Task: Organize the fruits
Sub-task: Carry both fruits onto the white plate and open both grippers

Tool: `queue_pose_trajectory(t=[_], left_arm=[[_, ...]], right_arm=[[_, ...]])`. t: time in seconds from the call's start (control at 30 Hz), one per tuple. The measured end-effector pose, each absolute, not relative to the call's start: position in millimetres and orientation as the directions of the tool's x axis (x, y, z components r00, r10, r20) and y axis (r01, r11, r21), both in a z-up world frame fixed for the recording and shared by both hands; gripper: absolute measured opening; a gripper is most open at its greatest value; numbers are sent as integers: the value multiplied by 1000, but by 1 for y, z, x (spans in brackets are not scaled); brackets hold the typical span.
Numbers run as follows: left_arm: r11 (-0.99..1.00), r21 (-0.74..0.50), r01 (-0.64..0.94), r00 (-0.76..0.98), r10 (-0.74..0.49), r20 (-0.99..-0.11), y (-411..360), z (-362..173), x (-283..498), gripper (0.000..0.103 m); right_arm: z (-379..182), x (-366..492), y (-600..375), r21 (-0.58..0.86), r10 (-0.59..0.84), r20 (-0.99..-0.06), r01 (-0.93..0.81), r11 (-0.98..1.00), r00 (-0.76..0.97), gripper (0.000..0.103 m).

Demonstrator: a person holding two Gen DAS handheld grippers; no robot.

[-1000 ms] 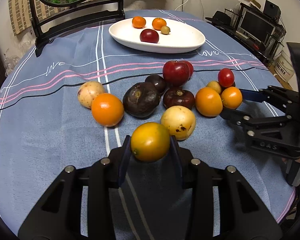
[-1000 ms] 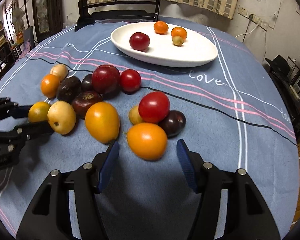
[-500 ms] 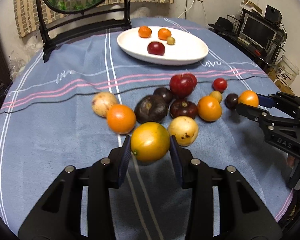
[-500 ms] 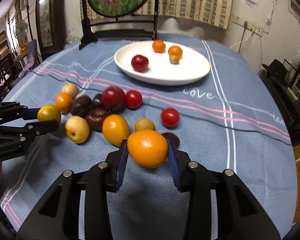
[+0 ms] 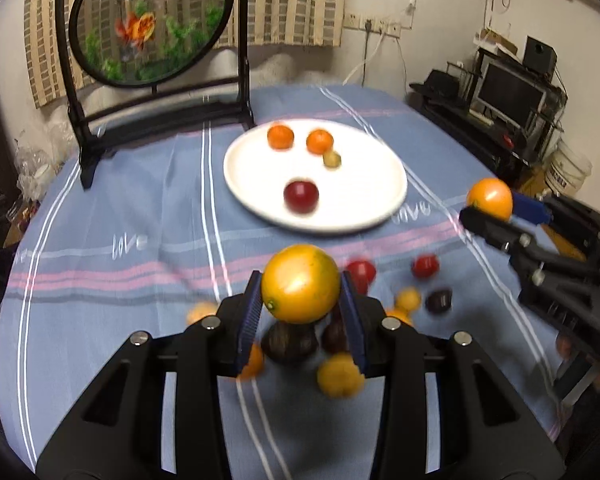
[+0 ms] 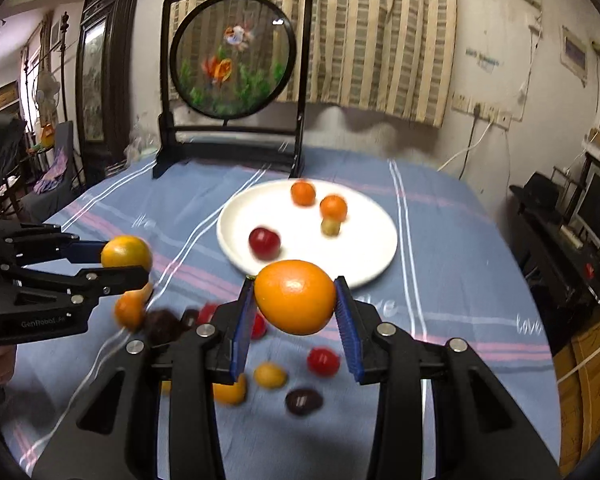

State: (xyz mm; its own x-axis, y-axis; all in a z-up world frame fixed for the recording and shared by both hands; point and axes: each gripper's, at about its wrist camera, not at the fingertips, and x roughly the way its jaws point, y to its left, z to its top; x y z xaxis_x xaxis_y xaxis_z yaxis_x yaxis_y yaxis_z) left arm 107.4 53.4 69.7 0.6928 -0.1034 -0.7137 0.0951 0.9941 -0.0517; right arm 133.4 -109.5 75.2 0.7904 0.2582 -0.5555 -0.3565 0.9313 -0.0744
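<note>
Both claws rose above blue tablecloth (image 5: 100, 288) (striped).

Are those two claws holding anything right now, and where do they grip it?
Yes. The left hand-held gripper pinches a yellow-orange fruit by its two sides. The right hand-held gripper squeezes an orange fruit by its sides too.
</note>
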Motion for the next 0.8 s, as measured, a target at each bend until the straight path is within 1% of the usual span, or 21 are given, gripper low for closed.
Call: queue_pose_trajectory(t=[0.07,0.3,0.43,0.67,0.7,0.73,0.77,0.8], left_arm=[[995,-56,82,703,-98,-704,54,74,125,39],[996,-66,56,696,-86,-713,56,65,182,39],[998,-51,44,672,-68,-738,56,48,212,39],[997,-73,31,618,-76,-783,60,15,249,40],[997,-74,28,613,-76,-787,60,12,253,43],[997,-78,27,614,-78,-785,60,11,254,48],[997,-77,24,626,-75,-777,60,12,254,61],[998,-66,16,648,-60,-759,61,16,252,70]], right_arm=[[75,144,-105,-82,253,-539,-349,934,803,39],[57,185,-90,-85,245,-543,-343,936,803,39],[42,207,-87,-87,230,-571,-336,938,788,39],[11,236,-87,-69,208,-633,-321,944,746,39],[6,240,-88,-66,205,-652,-324,944,730,41],[3,243,-88,-61,207,-661,-327,943,721,44],[1,243,-89,-63,203,-661,-323,944,723,46],[0,243,-89,-67,198,-661,-319,945,724,49]])
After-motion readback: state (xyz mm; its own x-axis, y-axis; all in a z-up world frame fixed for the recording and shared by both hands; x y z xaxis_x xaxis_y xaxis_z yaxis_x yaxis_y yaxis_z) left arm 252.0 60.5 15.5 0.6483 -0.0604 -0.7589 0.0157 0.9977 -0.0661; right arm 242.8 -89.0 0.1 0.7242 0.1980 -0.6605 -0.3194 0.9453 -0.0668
